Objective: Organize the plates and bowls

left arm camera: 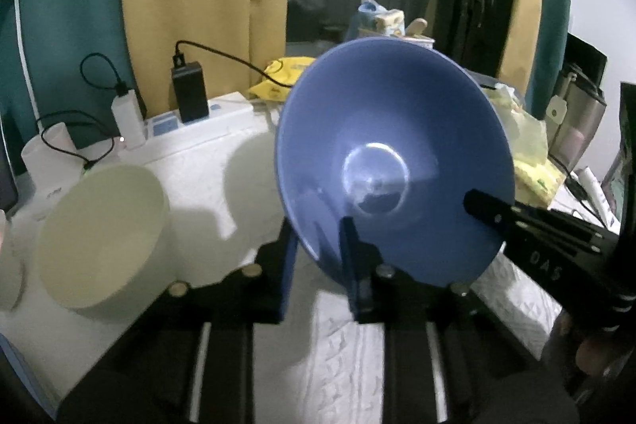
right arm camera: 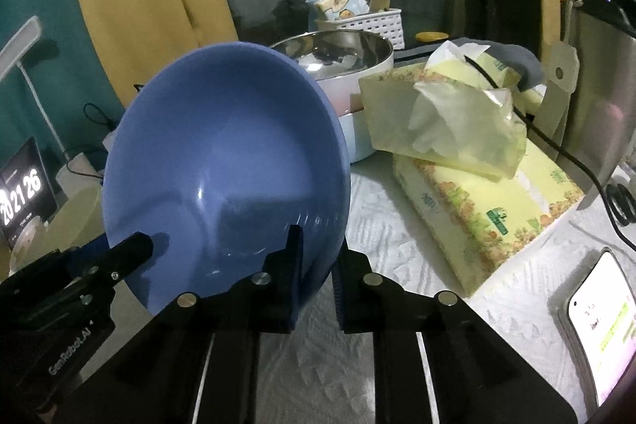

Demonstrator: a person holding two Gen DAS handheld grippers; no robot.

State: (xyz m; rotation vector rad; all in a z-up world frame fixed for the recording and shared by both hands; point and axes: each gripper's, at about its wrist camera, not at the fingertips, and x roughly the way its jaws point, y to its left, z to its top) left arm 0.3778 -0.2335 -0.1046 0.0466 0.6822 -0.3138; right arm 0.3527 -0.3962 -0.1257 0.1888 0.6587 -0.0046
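Observation:
A blue bowl (left arm camera: 393, 153) is held tilted above the white table, its inside facing both cameras. My left gripper (left arm camera: 318, 245) is shut on its lower left rim, one finger inside and one outside. My right gripper (right arm camera: 318, 253) is shut on its lower right rim in the same way; the bowl also shows in the right wrist view (right arm camera: 222, 165). The right gripper's finger (left arm camera: 489, 205) reaches into the bowl in the left view, and the left gripper's finger (right arm camera: 131, 249) shows in the right view. A pale green bowl (left arm camera: 103, 233) lies tilted on the table at the left.
A power strip with chargers (left arm camera: 190, 114) and a lamp (left arm camera: 24, 26) stand at the back left. A steel-lined pot (right arm camera: 349, 66), tissue packs (right arm camera: 477, 177), a white basket (right arm camera: 365, 22), a clock display (right arm camera: 24, 193) and a phone (right arm camera: 600, 312) surround the white cloth (right arm camera: 397, 225).

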